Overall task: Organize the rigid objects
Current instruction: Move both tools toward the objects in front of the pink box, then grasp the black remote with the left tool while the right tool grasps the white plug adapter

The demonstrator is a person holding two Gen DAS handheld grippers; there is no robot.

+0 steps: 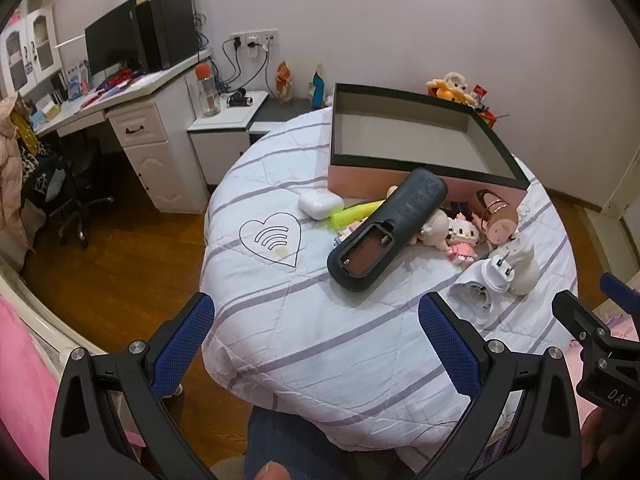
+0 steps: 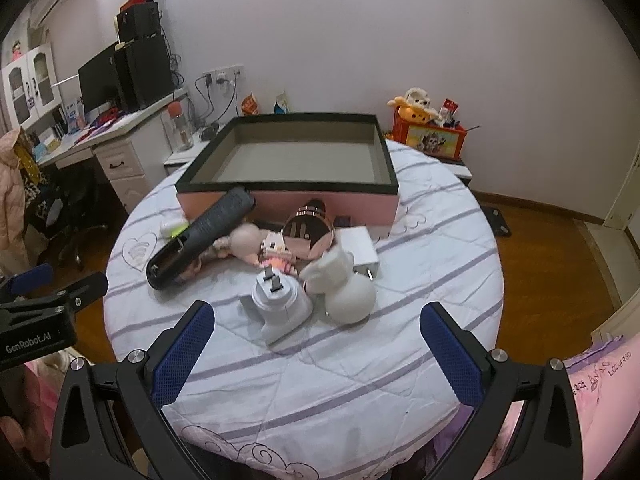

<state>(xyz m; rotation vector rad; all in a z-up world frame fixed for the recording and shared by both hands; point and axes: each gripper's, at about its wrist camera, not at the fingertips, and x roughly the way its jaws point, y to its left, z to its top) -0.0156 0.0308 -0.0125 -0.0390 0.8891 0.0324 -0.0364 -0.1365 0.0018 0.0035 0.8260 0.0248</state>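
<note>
I see a round table (image 2: 420, 240) under a quilted white cloth with grey-purple stripes, and the clutter sits in a bunch against the near wall of a shallow box (image 2: 288, 202), pink outside with a dark rim and a grey, bare floor. The black remote (image 2: 204, 236) lies face down with its battery bay open; its long axis runs diagonally, the open end toward me and to the left, the far end propped against the box. Under and beside it I make out a white earbud case (image 1: 320, 205), a yellow-green marker (image 1: 354, 213), a pale doll (image 2: 244, 242) and a small pink brick figure (image 2: 276, 254). A shiny rose-gold cylinder (image 2: 308, 234) lies on its side, its flat end facing me. Nearest my right gripper (image 2: 316, 354) stand a white plug adapter (image 2: 280, 300), prongs up, and a smooth white gourd-shaped figure (image 2: 344, 286), with a square white charger (image 2: 362, 250) just behind. Both the right gripper and my left gripper (image 1: 316, 344) hover at the near edge of the table, blue textured pads spread wide, holding nothing
</note>
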